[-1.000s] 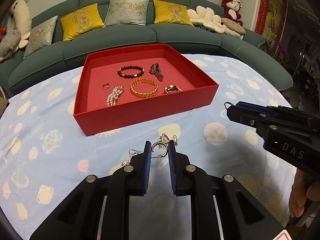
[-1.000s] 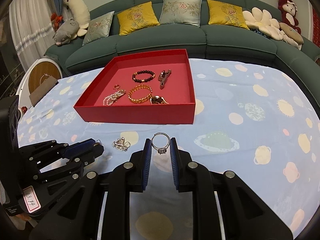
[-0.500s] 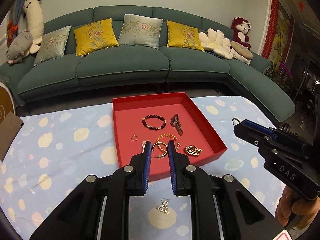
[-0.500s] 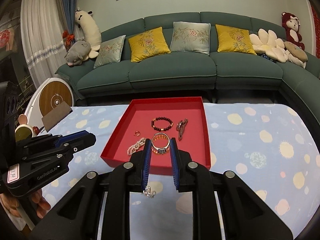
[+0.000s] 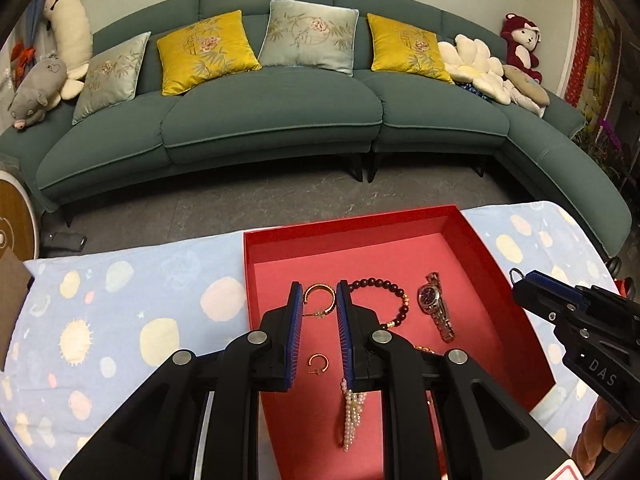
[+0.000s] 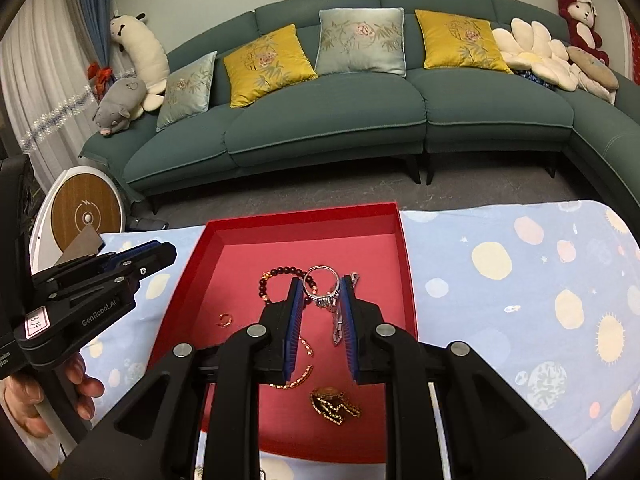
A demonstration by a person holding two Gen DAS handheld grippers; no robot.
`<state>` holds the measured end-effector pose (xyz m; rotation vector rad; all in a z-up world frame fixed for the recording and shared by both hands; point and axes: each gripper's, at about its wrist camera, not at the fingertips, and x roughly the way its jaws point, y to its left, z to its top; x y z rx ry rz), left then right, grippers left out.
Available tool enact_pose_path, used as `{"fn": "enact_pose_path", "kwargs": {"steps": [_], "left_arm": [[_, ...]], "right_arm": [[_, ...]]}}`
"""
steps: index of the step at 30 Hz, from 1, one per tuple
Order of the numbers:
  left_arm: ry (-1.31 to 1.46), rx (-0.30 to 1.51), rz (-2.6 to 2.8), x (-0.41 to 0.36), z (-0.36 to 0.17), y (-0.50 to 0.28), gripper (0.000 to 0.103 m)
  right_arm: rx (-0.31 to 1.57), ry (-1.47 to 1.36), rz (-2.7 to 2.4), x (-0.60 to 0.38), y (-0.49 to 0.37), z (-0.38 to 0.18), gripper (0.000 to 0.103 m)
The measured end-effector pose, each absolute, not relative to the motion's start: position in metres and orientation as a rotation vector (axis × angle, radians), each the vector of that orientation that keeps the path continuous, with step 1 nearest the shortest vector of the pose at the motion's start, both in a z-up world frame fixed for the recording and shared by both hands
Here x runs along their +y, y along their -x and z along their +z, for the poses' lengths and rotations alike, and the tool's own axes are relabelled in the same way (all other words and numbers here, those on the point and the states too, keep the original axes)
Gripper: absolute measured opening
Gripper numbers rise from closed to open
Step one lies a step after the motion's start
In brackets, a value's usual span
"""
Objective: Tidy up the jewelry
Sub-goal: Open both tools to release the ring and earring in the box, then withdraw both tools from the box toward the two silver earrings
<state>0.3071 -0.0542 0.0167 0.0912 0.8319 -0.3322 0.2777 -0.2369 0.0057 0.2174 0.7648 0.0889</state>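
Note:
My left gripper (image 5: pixel 319 290) is shut on a gold hoop earring (image 5: pixel 320 287) and hangs over the left part of the red tray (image 5: pixel 360 256). Beneath it lie a small gold hoop (image 5: pixel 318 362), a pearl bracelet (image 5: pixel 352 412), a dark bead bracelet (image 5: pixel 384 300) and a silver watch (image 5: pixel 434 308). My right gripper (image 6: pixel 320 286) is shut on a silver ring with a stone (image 6: pixel 323 301), above the middle of the tray (image 6: pixel 304 252). A gold chain bracelet (image 6: pixel 304 360) and another gold piece (image 6: pixel 334 400) lie under it. Each gripper shows at the other view's edge, the right gripper (image 5: pixel 520 280) and the left gripper (image 6: pixel 170 250).
The tray sits on a table under a blue spotted cloth (image 6: pixel 520 280), with its far edge facing a teal sofa (image 5: pixel 272 112) full of cushions and plush toys. A round white and wood device (image 6: pixel 86 212) stands at the left. A person's hand (image 6: pixel 80 392) grips the left handle.
Both grippers have risen from the cloth and moved forward over the red tray, each keeping its piece. The loose jewelry on the cloth has dropped out of view.

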Motion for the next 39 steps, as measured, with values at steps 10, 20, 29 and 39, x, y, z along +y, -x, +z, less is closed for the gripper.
{"fn": "enact_pose_path", "kwargs": {"steps": [10,20,29,39], "left_arm": [[0.039,0.856,-0.257,-0.035,0.006,-0.320,0.066],[-0.007,0.704,-0.253,0.001,0.094,-0.213,0.066],[-0.137,0.763,-0.167,0.004,0.046,-0.110,0.066],[-0.085,0.884,-0.126,0.011,-0.017,-0.078,0.066]], "right_arm": [[0.729,-0.219,0.046,-0.249,-0.277,0.008,0.028],[0.589,-0.223,0.095,-0.246,-0.166,0.070,0.039],[0.705,-0.164,0.079,-0.213,-0.091,0.020,0.040],[0.781,-0.092,0.114,-0.179,-0.078,-0.015,0.039]]}}
